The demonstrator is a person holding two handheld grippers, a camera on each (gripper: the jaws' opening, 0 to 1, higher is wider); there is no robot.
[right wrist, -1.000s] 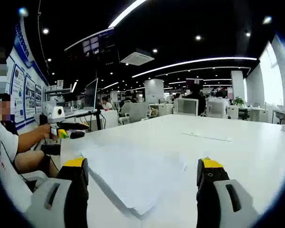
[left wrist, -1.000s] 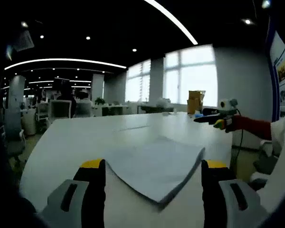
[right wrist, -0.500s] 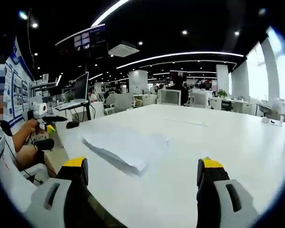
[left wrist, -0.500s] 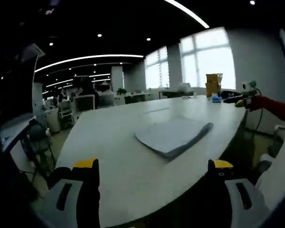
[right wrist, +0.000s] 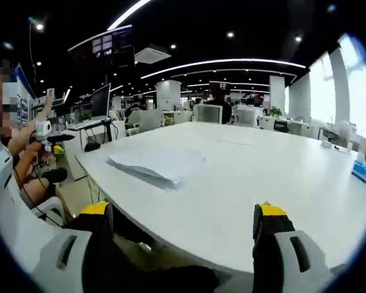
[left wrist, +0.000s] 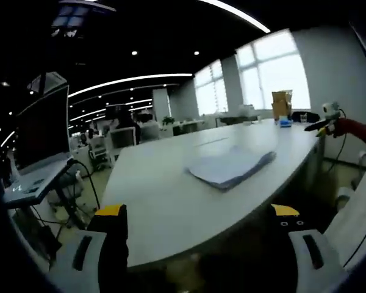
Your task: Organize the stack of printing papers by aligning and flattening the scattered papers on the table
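My left gripper [left wrist: 198,229] wore yellow tips on black jaws with grey housings, my right gripper [right wrist: 182,227] matched, white papers [right wrist: 154,163] lay on the white table [right wrist: 256,177], blue box [right wrist: 360,170] beyond the papers.

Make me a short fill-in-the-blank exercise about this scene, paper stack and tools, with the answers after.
1. The paper stack lies on a white ____.
2. The left tool has its jaws ____, gripping nothing.
3. The right tool has tips coloured ____.
4. The stack touches ____ tool.

Answers: table; open; yellow; neither
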